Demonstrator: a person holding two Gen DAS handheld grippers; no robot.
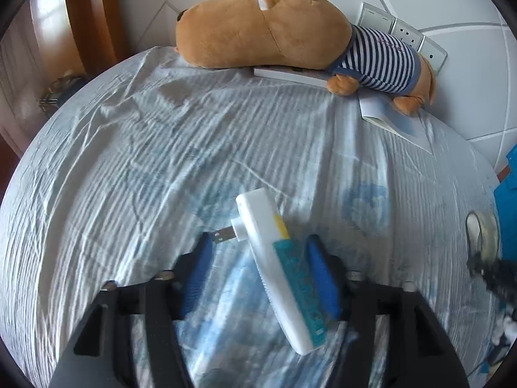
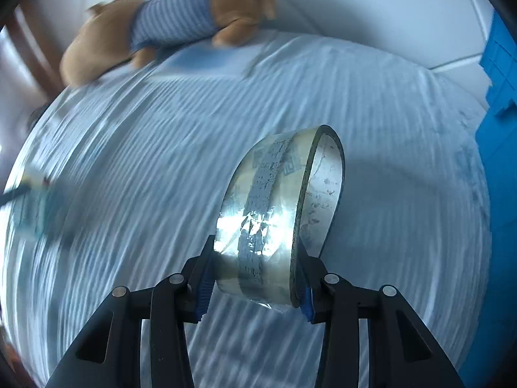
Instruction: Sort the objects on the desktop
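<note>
My left gripper (image 1: 258, 252) is closed on a white plug-in device (image 1: 274, 265) with a teal and yellow label; its metal prongs touch the left blue pad and its label side rests on the right pad, held tilted above the cloth. My right gripper (image 2: 255, 274) is shut on a roll of clear tape (image 2: 281, 213), held upright above the cloth. The tape roll and right gripper also show at the right edge of the left wrist view (image 1: 483, 232). The right wrist view is motion-blurred.
A pale blue wrinkled cloth (image 1: 145, 161) covers the table. A brown plush toy in a striped shirt (image 1: 290, 35) lies on booklets (image 1: 387, 116) at the far edge by wall sockets (image 1: 404, 32). A blue bin (image 2: 497, 161) stands at the right.
</note>
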